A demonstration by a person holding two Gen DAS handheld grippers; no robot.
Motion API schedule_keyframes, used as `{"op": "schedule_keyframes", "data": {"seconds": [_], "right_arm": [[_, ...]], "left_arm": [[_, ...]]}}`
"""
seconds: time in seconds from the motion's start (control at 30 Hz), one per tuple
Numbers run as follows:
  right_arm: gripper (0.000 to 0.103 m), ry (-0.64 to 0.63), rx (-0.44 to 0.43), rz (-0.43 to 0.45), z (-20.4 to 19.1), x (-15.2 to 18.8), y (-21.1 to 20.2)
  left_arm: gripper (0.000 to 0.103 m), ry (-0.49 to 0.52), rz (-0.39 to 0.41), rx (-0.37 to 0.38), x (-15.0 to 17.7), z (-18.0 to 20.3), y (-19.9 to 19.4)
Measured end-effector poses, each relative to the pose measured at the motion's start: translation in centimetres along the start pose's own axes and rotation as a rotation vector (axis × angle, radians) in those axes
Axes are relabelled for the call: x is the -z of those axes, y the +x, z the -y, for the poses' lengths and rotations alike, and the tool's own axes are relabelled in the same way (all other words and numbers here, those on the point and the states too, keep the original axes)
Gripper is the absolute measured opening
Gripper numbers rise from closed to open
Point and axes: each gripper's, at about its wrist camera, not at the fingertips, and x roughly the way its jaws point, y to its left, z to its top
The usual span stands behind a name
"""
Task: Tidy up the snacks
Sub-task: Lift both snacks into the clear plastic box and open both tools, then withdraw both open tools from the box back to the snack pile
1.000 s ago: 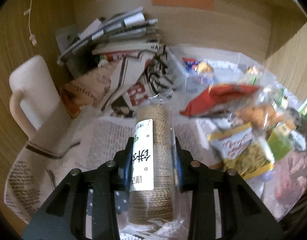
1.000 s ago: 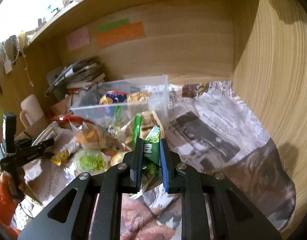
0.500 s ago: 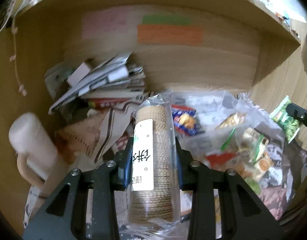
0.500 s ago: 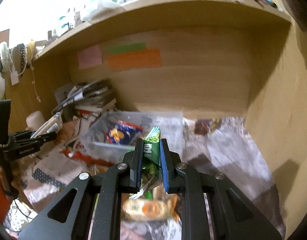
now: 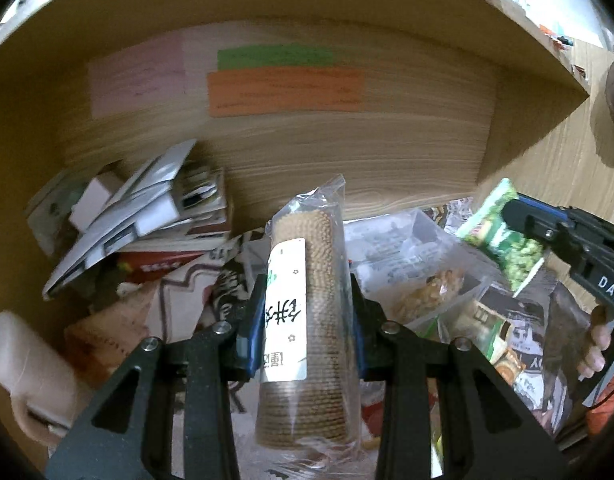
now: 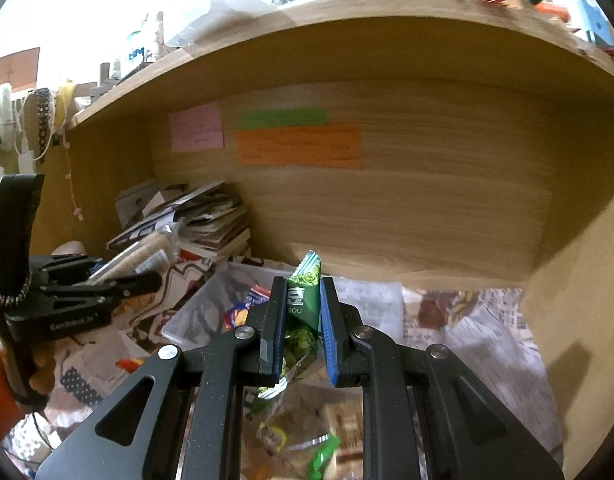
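Clamping cracker sleeve [image 5: 307, 320], left tool [image 5: 307, 320]; right tool [image 6: 303, 312] clamps green packet [image 6: 305, 300]; wooden alcove [image 6: 427, 208].

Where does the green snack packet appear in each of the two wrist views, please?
Left wrist: green snack packet at right, clamped in the right tongs.
Right wrist: green snack packet centre, between the pads.
Shared landmark: orange note on the back wall.
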Motion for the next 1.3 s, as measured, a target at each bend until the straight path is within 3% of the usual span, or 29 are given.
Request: {"op": "schedule_keyframes", "data": {"seconds": [0.5,0.87,0.93,1.07,1.23,1.3], "right_arm": [[0.015,-0.019,-0.062,-0.159,-0.3,-0.9,8.1],[0.016,-0.044,-0.082,-0.253,-0.7,0.0,10.7],[0.017,-0.047,-0.072,-0.257,-0.8,0.0,10.7],[0.037,-0.057,-0.057,-0.249,-1.0,-0.2,10.2],[0.04,-0.055,-0.049,-0.217,-0.9,-0.4,8.5],[0.042,-0.055,-0.042,-0.2,-1.0,-0.4,7.5]], "left_arm": [[0.035,0.0,-0.119,0.098,-1.9,-0.3,7.0],[0.035,-0.043,-0.211,0.129,-1.7,-1.5,10.3],[0.035,-0.04,-0.197,0.121,-1.8,-1.4,9.9],[0.038,-0.023,-0.154,0.117,-2.2,-1.2,8.3],[0.042,-0.005,-0.106,0.104,-2.3,-1.0,5.8],[0.051,-0.006,-0.089,0.101,-2.1,-0.8,4.8]]}}
